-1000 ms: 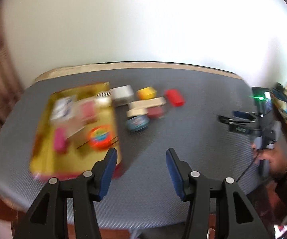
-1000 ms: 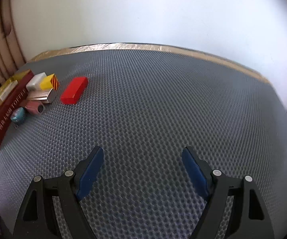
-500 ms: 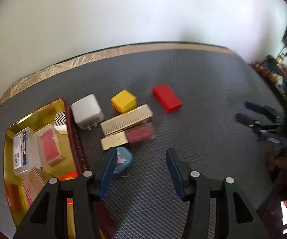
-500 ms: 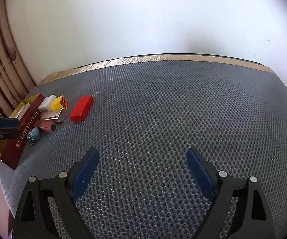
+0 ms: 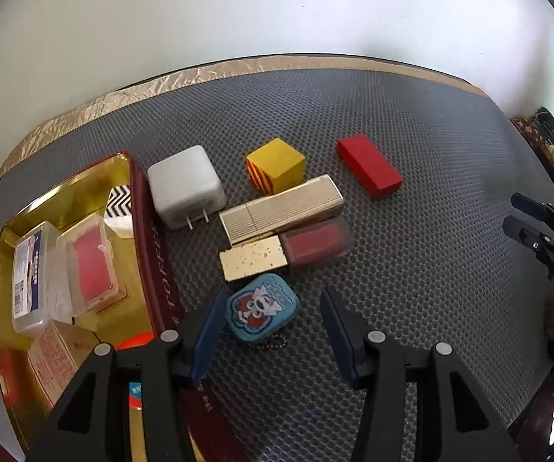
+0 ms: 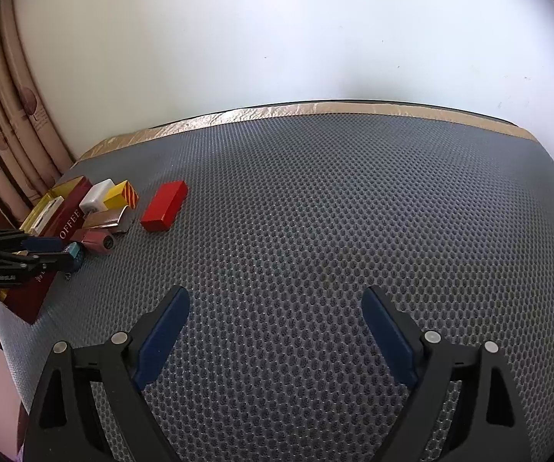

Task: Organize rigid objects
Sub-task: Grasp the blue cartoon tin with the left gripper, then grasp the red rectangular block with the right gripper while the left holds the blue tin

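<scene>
Six small things are clustered on the mat (image 5: 411,269) beside a gold tin (image 5: 46,208): charger (image 5: 184,186), yellow cube (image 5: 277,165), red block (image 5: 369,171), two cases, blue pouch (image 5: 263,308). The pouch is framed between the left gripper's (image 5: 273,331) wide-open jaws, untouched. The right gripper (image 6: 275,331) is held open and empty over bare mat.

Blue pouch (image 5: 263,310), gold bar (image 5: 281,208), red block (image 5: 368,171), yellow cube (image 5: 275,165), white charger (image 5: 185,185): flat on mat, beside gold tin (image 5: 65,200).
</scene>
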Tool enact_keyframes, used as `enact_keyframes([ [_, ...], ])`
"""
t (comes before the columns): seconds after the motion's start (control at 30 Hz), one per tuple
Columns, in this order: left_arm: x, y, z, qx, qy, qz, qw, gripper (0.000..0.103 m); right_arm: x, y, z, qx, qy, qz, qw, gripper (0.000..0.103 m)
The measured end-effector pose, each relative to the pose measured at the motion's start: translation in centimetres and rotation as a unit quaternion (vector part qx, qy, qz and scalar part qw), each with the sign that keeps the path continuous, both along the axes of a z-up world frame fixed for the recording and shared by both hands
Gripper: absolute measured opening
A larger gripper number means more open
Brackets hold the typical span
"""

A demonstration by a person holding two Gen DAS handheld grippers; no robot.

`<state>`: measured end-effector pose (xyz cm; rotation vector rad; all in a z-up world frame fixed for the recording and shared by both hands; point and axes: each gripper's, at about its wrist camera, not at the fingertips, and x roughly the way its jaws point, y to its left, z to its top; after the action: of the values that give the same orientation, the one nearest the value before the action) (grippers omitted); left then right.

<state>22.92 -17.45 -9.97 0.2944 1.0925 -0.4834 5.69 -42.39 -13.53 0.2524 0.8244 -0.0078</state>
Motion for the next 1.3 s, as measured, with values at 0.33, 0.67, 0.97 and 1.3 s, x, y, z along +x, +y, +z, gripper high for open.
enact_keyframes([
  [0.33,0.2,-0.8,-0.7,0.028,-0.02,-0.022,0.9992,0.053,0.1,0.0,-0.1,0.001,0.007,0.005,1.0,0.09],
  [0.67,-1.1,-1.7,-1.0,0.009,-0.005,-0.027,0.9996,0.054,0.6,0.0,-0.3,0.001,0.014,0.007,1.0,0.09],
  [0.97,-1.8,-1.1,-0.7,0.013,-0.023,0.006,0.9996,0.035,0.8,0.0,-0.5,0.001,0.02,0.008,1.0,0.09],
  [1.3,-5.3,1.0,1.0,-0.058,-0.011,0.062,0.9964,0.034,1.0,-0.1,-0.6,-0.002,0.023,0.009,1.0,0.091],
])
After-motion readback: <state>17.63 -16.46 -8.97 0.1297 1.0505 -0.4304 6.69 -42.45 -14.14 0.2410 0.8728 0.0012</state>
